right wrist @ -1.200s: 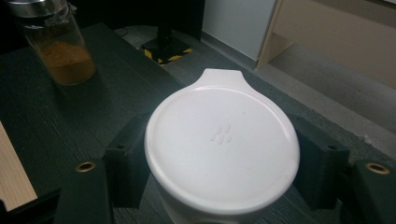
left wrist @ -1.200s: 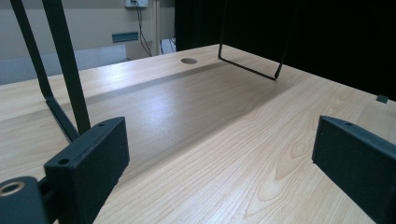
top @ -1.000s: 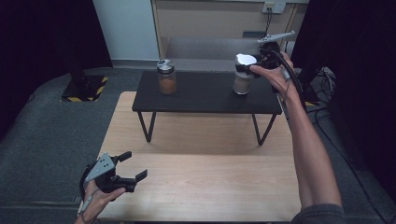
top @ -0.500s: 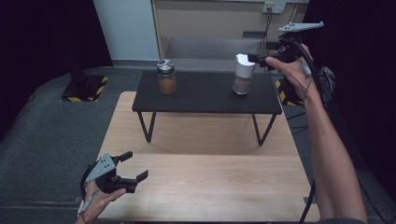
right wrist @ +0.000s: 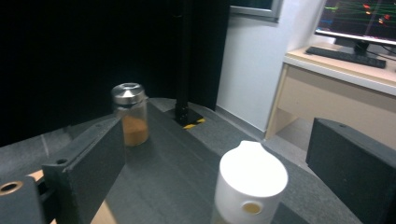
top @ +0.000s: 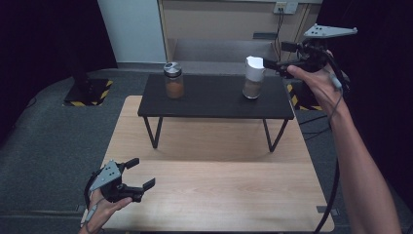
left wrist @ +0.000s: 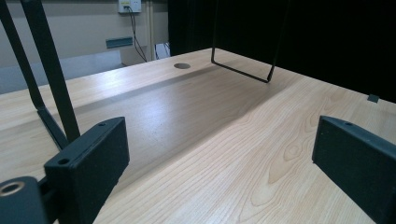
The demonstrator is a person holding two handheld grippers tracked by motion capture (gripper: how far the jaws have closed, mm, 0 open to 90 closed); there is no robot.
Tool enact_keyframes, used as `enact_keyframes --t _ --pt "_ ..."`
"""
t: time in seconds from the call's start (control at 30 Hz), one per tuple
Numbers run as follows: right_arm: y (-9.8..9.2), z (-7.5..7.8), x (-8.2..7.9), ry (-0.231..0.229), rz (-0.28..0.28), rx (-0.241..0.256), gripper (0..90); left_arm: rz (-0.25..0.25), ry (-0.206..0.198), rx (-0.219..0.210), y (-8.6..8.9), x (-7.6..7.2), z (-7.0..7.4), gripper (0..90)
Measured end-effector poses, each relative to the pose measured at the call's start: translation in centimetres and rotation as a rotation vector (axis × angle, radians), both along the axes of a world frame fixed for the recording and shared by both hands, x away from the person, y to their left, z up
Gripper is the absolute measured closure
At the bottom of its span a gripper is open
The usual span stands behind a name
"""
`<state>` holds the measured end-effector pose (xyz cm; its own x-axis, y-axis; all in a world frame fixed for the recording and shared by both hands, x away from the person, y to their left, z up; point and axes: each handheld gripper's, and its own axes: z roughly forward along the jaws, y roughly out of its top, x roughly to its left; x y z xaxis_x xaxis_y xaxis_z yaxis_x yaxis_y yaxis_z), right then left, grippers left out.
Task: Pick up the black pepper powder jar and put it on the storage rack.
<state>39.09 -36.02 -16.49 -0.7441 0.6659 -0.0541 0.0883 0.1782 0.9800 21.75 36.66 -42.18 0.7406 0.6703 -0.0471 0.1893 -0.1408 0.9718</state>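
Left tongs [top: 139,174]: jaws wide apart, holding nothing, low over the near-left corner of the wooden desk [top: 219,195], well apart from the white-capped jar [top: 253,78]. Metal-lidded spice jar [top: 173,80]: left of the white-capped jar on the black stand [top: 214,100]. Right tongs [top: 273,56]: jaws wide apart, empty, just right of the white-capped jar's cap, not touching.

Black low table [top: 214,100] carries a white-capped jar [top: 253,78] and a steel-lidded glass jar [top: 174,80], well apart; bare tabletop lies between them.
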Motion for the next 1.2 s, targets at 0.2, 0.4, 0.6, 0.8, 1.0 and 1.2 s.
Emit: enact_keyframes --t 0.2,0.4,0.6,0.8,1.0,1.2 --pt "-1.1 -1.3 -1.5 -0.020 0.060 0.038 4.2 -0.001 -0.006 -0.003 0.0 -0.1 0.1 2.7" --pt "-2.1 -3.2 -3.2 -0.044 0.107 0.065 3.5 -0.006 -0.006 0.000 -0.1 0.0 0.1 2.7" --pt "-2.8 -5.3 -5.0 -0.056 0.137 0.093 3.2 -0.009 -0.006 0.006 -0.2 0.0 0.1 2.7" --pt "-2.8 -7.5 -6.2 -0.051 0.166 0.099 3.5 -0.010 -0.006 0.008 -0.3 0.1 0.1 2.7" --pt "-2.6 -9.7 -7.3 -0.036 0.197 0.098 3.7 -0.009 -0.010 0.007 -0.3 0.0 0.1 2.7" --pt "-2.1 -11.7 -8.6 -0.044 0.213 0.091 3.7 -0.008 -0.016 0.011 -0.3 -0.1 0.2 2.7"
